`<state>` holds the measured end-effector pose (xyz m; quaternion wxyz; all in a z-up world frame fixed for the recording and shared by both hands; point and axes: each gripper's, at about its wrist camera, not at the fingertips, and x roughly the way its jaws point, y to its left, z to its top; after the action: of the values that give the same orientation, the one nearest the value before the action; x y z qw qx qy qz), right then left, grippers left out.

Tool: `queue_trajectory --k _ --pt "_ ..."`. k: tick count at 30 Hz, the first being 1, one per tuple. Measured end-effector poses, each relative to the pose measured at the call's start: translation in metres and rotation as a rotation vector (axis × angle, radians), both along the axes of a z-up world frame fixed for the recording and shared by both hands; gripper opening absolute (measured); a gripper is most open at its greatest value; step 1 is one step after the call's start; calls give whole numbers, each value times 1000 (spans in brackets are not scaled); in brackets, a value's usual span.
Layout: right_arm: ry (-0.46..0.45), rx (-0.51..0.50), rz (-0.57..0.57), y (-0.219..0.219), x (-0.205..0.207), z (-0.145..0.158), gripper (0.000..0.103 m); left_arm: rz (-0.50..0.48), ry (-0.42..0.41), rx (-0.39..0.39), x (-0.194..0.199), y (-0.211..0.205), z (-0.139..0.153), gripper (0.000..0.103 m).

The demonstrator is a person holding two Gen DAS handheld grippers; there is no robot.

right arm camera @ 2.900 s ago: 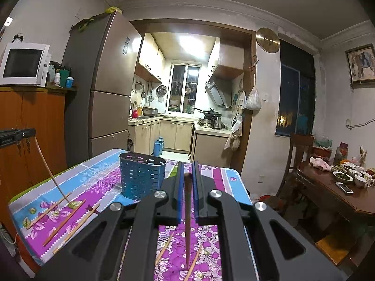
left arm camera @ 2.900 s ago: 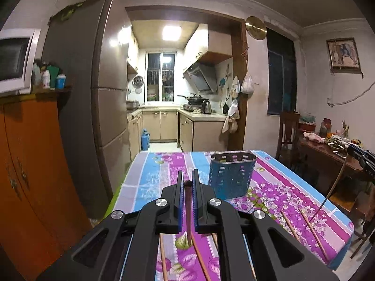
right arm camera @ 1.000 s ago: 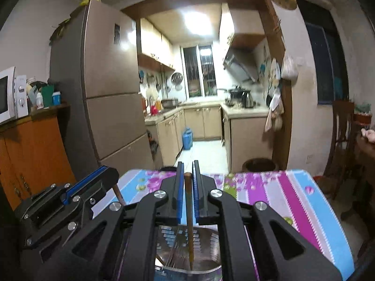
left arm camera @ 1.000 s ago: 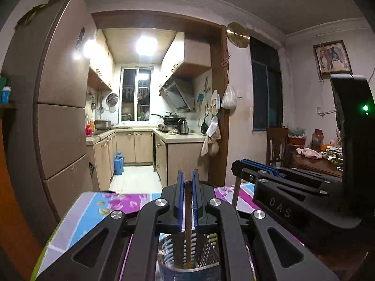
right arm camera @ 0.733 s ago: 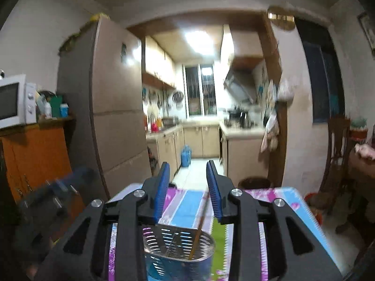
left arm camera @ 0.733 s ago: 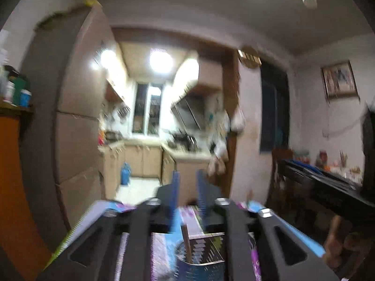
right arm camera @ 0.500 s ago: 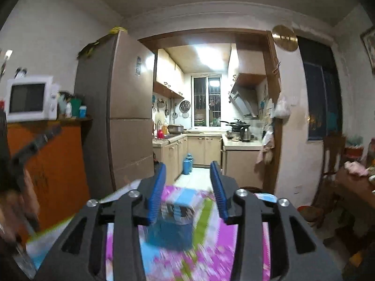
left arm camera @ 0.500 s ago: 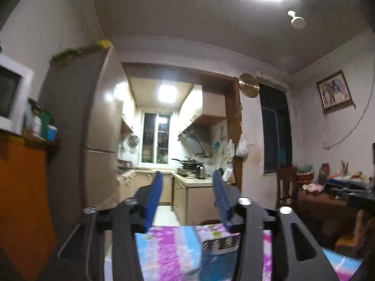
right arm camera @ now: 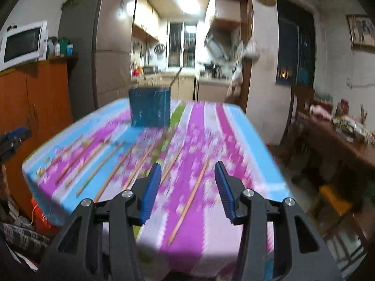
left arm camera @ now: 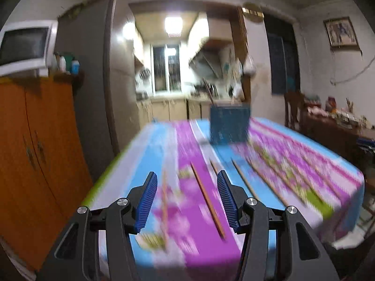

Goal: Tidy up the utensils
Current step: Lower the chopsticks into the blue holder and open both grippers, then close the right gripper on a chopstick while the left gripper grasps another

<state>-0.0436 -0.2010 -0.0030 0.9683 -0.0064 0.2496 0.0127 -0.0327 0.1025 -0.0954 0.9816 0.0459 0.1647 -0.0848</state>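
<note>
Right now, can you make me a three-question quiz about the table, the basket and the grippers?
1. Where does the basket stand?
A. on the tablecloth
B. on the floor
C. on the microwave

2. What colour is the basket?
A. red
B. blue
C. yellow

3. How is the left gripper?
A. shut on a chopstick
B. shut and empty
C. open and empty

Answers: 1 A, it sits at the table's far end. 2 B, its walls show blue in both views. 3 C, the blue pads stand apart, with chopsticks lying on the cloth beyond them.
</note>
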Motion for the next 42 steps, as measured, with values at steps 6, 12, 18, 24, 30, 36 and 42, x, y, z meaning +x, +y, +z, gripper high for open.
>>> queue_trajectory --k 6,12,18,24,30,36,42 --pt "31 -77 89 52 -5 -37 42 -93 69 50 -29 -32 -43 37" --pt "31 -106 118 82 8 -52 21 -118 74 71 -29 -55 -48 28" --pt "32 -110 105 94 16 -56 19 -102 93 135 5 -82 -58 28" --pt "68 -86 72 88 25 -63 19 -80 171 103 32 -85 -70 20" --pt "92 -80 67 91 34 -70 19 -72 167 66 35 -86 -73 10" --pt "115 -79 76 100 42 -76 19 -73 152 63 34 -86 -74 10" --pt "135 -61 53 100 50 -83 18 -76 145 51 31 -85 -75 10"
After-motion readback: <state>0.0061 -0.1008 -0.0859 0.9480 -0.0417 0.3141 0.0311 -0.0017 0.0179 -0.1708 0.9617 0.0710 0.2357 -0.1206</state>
